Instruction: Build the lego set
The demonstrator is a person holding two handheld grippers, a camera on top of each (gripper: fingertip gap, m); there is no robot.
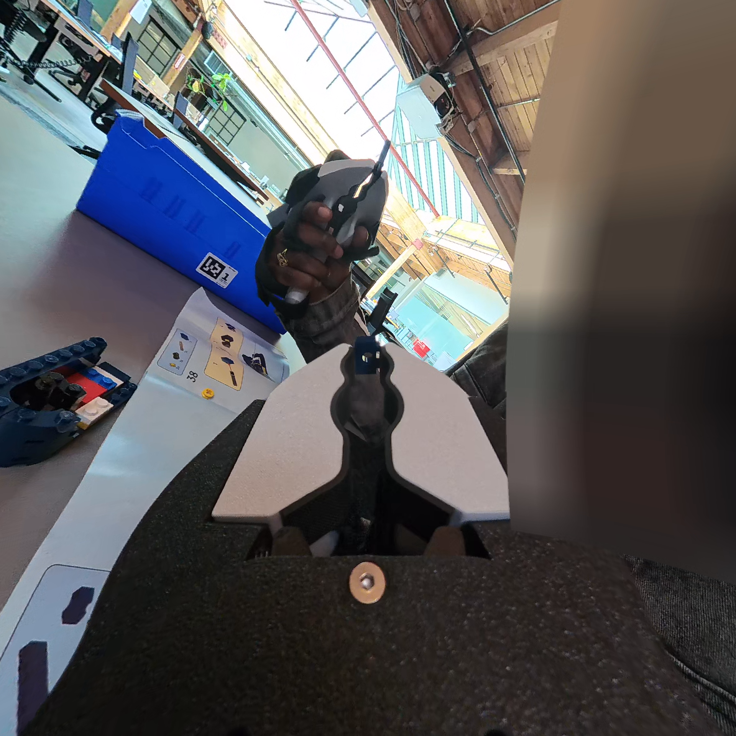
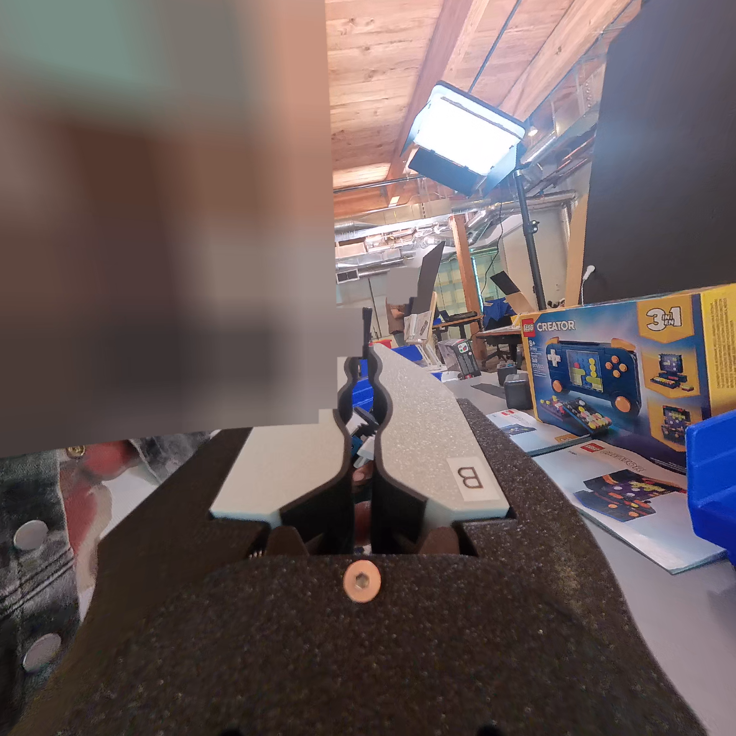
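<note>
Right now the left tongs [image 1: 368, 352] are clenched on a small dark-blue brick piece [image 1: 365, 360], pinched at the very tips, both pads against its sides, w/ its pale holes facing the camera. It sits up in the air, off the worktop [image 1: 79, 278], toward 12 o'clock of the left wrist view.

The right tongs [image 2: 368, 358] grip a thin black rod-like part [image 2: 367, 330] poking straight up past the tips at 12 o'clock; the left view shows it too, raised high in the person's hand [image 1: 310, 247].

Risks: both grips are tip-only on tiny, hard, glossy plastic, so a small twist or a knock between the 2 pieces could prob. pop either one out. A dropped piece could bounce off the smooth grey worktop or land among the clutter.

Pads are pale, grainy foam w/ scalloped dark inner edges; bodies are rough black.

Outward: an instruction booklet [image 1: 167, 398], glossy paper, w/ 1 yellow round stud [image 1: 207, 393] on it at 9 o'clock. Farther left is a part-built dark-blue studded model [image 1: 51, 398]. A blue plastic bin [image 1: 167, 199] stands at 10 o'clock. The right view shows a printed cardboard box [image 2: 621, 358] at 3 o'clock.
</note>
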